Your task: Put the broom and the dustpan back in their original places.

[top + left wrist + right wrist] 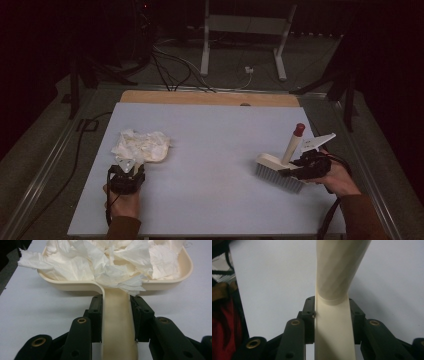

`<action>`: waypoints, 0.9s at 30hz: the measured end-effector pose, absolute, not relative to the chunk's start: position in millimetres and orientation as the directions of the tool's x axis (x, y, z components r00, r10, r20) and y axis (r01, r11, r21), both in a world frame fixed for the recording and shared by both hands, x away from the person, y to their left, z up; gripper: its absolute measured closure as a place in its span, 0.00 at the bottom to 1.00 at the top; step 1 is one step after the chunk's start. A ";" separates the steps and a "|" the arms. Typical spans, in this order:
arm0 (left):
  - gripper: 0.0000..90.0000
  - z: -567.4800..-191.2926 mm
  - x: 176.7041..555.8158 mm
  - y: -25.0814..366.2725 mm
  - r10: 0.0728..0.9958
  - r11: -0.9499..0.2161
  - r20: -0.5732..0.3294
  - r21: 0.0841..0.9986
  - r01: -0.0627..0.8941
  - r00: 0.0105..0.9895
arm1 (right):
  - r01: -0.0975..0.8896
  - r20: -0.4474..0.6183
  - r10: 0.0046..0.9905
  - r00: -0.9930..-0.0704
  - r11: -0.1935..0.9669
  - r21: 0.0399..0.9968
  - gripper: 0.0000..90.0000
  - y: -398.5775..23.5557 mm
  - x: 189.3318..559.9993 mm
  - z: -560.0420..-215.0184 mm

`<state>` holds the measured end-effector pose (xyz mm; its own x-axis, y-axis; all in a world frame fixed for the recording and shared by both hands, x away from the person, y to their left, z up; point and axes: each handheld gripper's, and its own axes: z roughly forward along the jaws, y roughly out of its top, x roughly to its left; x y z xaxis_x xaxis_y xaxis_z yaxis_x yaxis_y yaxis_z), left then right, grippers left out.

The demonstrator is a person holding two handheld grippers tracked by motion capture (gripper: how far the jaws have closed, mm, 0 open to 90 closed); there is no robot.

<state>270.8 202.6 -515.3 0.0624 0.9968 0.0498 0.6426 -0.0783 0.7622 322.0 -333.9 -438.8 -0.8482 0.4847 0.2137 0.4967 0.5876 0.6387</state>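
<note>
Dustpan (pixel 172 277), cream plastic, sits flat on the pale bench (pixel 215 165) at the person's left, pan end pointing away from them, heaped w/ crumpled white tissue (pixel 105 262) that spills over the near rim and onto the base of the handle. Left tongs (pixel 116 312) clamped on the dustpan handle, one black pad each side, pressed flush against it; in the high view the left tongs (pixel 127 172) sit just behind the pan, hand under them at the near bench edge. Brush (pixel 277 172), cream back w/ pale bristles, at the right side of the bench, well apart from the dustpan; bristles down and touching the bench as far as I can tell, handle slanting up and away, red tip (pixel 299 129) at its top. Right tongs (pixel 332 312) closed on the brush handle (pixel 337 272) low down, where the round shaft flattens out; pads tight against both sides. Right tongs (pixel 306 167) in the high view just beside the brush back, hand and brown sleeve (pixel 362 215) behind. Bench between the two tools bare. Floor beyond the bench: cables (pixel 170 67), white stand legs (pixel 205 45).
</note>
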 end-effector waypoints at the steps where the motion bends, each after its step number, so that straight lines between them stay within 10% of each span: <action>1: 0.74 -515.6 270.8 202.7 0.997 -0.078 0.050 0.762 0.643 0.061 | 0.495 0.217 0.478 -0.851 0.593 0.635 0.74 -333.9 322.0 -439.3; 27: 0.74 -521.9 266.0 209.5 1.000 -0.003 0.005 0.744 0.668 -0.001 | 0.498 0.267 0.430 -0.863 0.629 0.596 0.74 -329.8 333.2 -450.2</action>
<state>266.0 209.5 -521.9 -0.0008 1.0000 0.0046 0.6677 -0.0029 0.7444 333.2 -329.8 -450.2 -0.8626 0.4297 0.2672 0.4982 0.6294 0.5963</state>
